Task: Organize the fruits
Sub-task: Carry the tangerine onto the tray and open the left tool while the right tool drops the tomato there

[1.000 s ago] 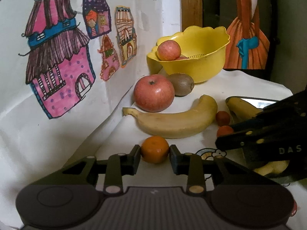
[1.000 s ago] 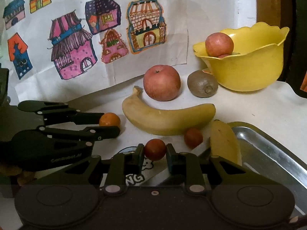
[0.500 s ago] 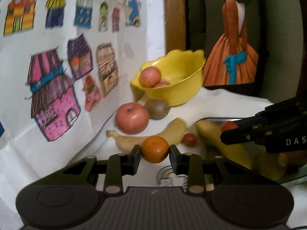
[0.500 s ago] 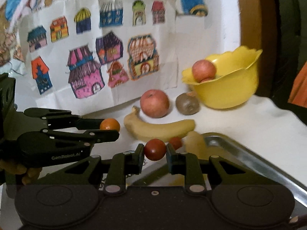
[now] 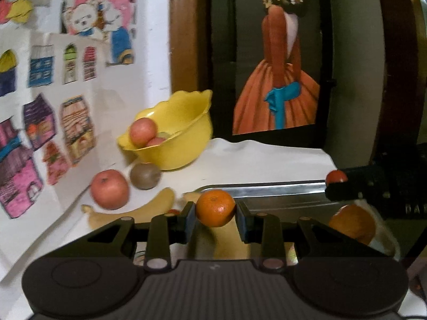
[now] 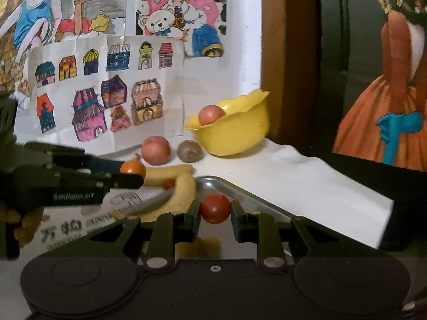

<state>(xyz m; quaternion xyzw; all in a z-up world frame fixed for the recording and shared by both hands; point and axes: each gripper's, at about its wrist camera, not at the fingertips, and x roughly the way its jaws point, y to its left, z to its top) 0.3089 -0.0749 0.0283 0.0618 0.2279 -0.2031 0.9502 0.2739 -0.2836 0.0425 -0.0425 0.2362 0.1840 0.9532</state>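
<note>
Tangerine (image 5: 215,208) clamped between left fingers (image 5: 190,220), clear of table.

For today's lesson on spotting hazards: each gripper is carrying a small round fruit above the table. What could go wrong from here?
1. The mandarin is round and held only at its sides by the left gripper; it might slip out.
2. The small red fruit in the right gripper may roll if dropped onto the metal tray.

the right gripper (image 6: 215,209) is pinching a small red tomato (image 6: 215,208) above the metal tray (image 6: 240,192); the left gripper (image 6: 133,173) is gripping a small orange (image 6: 132,167) beside the bananas (image 6: 184,189).
</note>
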